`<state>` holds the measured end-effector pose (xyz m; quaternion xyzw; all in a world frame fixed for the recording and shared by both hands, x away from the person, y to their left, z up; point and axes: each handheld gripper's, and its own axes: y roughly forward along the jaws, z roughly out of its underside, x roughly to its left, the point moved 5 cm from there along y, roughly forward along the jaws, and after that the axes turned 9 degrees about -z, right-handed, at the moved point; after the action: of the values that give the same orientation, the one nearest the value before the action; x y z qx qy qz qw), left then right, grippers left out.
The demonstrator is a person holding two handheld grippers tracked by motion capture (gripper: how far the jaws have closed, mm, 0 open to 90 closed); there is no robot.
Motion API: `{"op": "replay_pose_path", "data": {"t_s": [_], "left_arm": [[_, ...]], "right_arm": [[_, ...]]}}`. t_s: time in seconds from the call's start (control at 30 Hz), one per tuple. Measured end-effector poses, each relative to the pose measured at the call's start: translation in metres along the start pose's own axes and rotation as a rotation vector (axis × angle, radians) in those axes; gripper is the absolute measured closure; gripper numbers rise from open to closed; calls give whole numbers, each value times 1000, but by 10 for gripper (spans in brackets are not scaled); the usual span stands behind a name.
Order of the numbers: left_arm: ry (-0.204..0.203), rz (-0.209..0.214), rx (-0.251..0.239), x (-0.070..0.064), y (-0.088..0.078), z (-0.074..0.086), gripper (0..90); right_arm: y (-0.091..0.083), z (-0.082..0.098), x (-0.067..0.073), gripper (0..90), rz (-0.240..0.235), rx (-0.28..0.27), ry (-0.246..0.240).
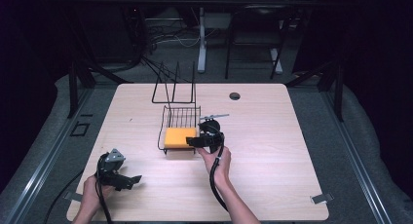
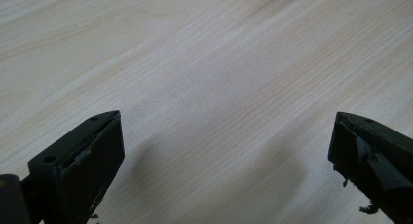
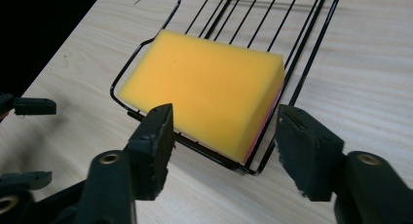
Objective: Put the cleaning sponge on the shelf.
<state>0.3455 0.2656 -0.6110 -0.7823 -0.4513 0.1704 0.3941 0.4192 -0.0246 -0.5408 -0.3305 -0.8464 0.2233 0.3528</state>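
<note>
1. Sponge (image 3: 204,92), yellow with a thin pink layer along its underside, lies in the near end of the black wire rack (image 3: 297,63), tilted a little against the rack's rim.
2. My right gripper (image 3: 221,146) points at the sponge's near corner; its jaws stand apart, one on each side of that corner, and neither pad presses on the foam.
3. From the high view, my right gripper (image 1: 197,141) sits at the rack's (image 1: 181,118) right front corner, just beside the sponge (image 1: 179,137), with my right hand (image 1: 216,165) behind it on the table (image 1: 272,151).
4. My left gripper (image 1: 136,178) rests at the table's near left corner, well apart from the rack, held in my left hand (image 1: 90,192).
5. In the left gripper view, my left gripper (image 2: 226,151) has its jaws spread wide over bare wood (image 2: 219,63), with nothing between them.
6. The rack's upright wire loops (image 1: 174,85) rise at its far end.
</note>
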Motion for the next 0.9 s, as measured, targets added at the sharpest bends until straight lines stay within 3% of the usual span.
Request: {"op": "replay_pose_path", "data": {"t_s": [0.17,0.27,0.57,0.6,0.9], "left_arm": [[0,0,2,0,0,0,1],[3,-1,4,-1,0,0,1],[2,-1,2,-1,0,0,1],[2,0,2,-1,1,0,1],[2,-1,2,-1,0,0,1]], "right_arm": [[-16,1,7,251,-28,-2,-65],[-26,1,9,183,-12,-3,-94],[-53,2,13,145,20,4,-163],[-61,3,13,145,38,5,-189],[-96,14,5,138,96,13,-213]]}}
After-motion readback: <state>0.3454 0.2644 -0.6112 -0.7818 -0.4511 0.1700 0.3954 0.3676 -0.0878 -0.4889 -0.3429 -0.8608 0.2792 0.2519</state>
